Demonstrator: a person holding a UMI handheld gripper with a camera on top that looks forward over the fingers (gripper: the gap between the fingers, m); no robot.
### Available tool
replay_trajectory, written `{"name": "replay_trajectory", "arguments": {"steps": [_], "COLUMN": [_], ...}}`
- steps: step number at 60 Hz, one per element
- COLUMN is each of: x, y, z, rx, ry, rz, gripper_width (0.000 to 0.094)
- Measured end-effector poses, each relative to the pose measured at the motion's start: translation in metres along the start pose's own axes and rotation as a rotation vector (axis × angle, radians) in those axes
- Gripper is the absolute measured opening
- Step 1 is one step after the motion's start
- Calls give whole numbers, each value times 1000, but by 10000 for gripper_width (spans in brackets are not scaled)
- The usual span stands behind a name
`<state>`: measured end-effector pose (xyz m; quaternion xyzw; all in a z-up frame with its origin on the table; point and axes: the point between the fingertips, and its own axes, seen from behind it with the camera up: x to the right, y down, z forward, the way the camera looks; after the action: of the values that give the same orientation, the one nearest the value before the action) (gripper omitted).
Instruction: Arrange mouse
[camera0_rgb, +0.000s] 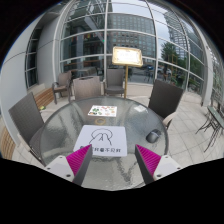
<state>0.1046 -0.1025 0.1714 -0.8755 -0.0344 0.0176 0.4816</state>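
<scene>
Gripper view
Tongs (110, 163): released, the two fingers spread well apart with nothing between them; magenta pads (80, 160) on the inner faces, pale grey finger bodies.
Mouse: none can be made out anywhere on the bench.
Writing: a white square sheet (106, 138) lies just ahead of the fingers, carrying a dark looped line drawing and a line of print beneath it, too small to read.
Second sheet: a smaller printed card (103, 111) with dark patches lies beyond the white sheet, toward the far rim; its print is unreadable.
Bench (62, 128): round, with a glossy glass-like top that mirrors the surroundings.
Seating: dark chairs (161, 98) ring the bench, angular backs, one at either side and more beyond.
Sign: a pale board (129, 57) on a stand is beyond the bench.
Room: tall glass facade (100, 35) with dark metal grid frames; pale paved floor.
</scene>
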Motion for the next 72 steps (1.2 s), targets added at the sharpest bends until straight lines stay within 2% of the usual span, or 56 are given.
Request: {"name": "replay_trajectory", "arguments": {"steps": [4,5,14,21,36,59,63,72], "x": [14,24,86,141,206,218,214,209], "y": [42,30,82,101,98,51,45,35], "z": [27,16,51,77,169,278,290,304], "rx": [-30,-46,-136,-195,-284,-329,-331,-326], "ry": [9,10,61,110,103,39,21,1], "rz": [11,13,33,66,85,48,31,14], "gripper_width": [866,866,864,857,859,850,823,630]}}
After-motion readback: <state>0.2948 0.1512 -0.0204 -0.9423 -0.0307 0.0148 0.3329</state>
